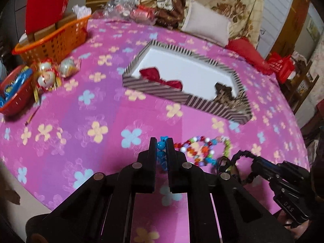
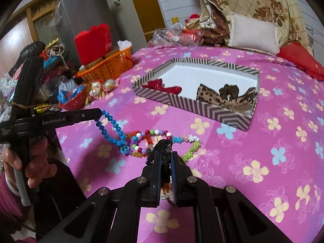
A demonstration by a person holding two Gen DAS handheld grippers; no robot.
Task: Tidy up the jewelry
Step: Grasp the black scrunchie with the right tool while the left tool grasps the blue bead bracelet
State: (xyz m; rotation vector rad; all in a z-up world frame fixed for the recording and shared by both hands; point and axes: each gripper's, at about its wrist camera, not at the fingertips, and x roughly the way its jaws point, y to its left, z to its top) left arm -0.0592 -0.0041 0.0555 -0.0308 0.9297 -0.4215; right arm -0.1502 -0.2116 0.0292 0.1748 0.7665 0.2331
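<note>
My left gripper [image 1: 161,141] is shut on a blue bead bracelet [image 1: 161,148]. In the right wrist view that blue bracelet [image 2: 110,126] hangs in a loop from the left gripper [image 2: 98,113], its lower end on the cloth. My right gripper [image 2: 166,154] is shut on a black corded bracelet [image 2: 165,147]. From the left wrist view the black bracelet [image 1: 242,155] arches from the right gripper [image 1: 254,163]. Between them lie multicoloured bead bracelets [image 1: 199,151] [image 2: 145,139] and a green flower bracelet [image 2: 191,151]. Beyond stands an open striped box [image 1: 162,90] [image 2: 182,101] holding a red bow [image 1: 162,79] and leopard-print scrunchies [image 2: 214,97].
Pink flowered cloth [image 1: 91,111] covers the table. At the far left are an orange basket [image 1: 54,38], a red bowl [image 1: 16,99] and round ornaments [image 1: 47,77]. A white pillow [image 1: 204,24] and a red cushion [image 2: 301,58] lie behind the box. A person's hand [image 2: 34,162] grips the left handle.
</note>
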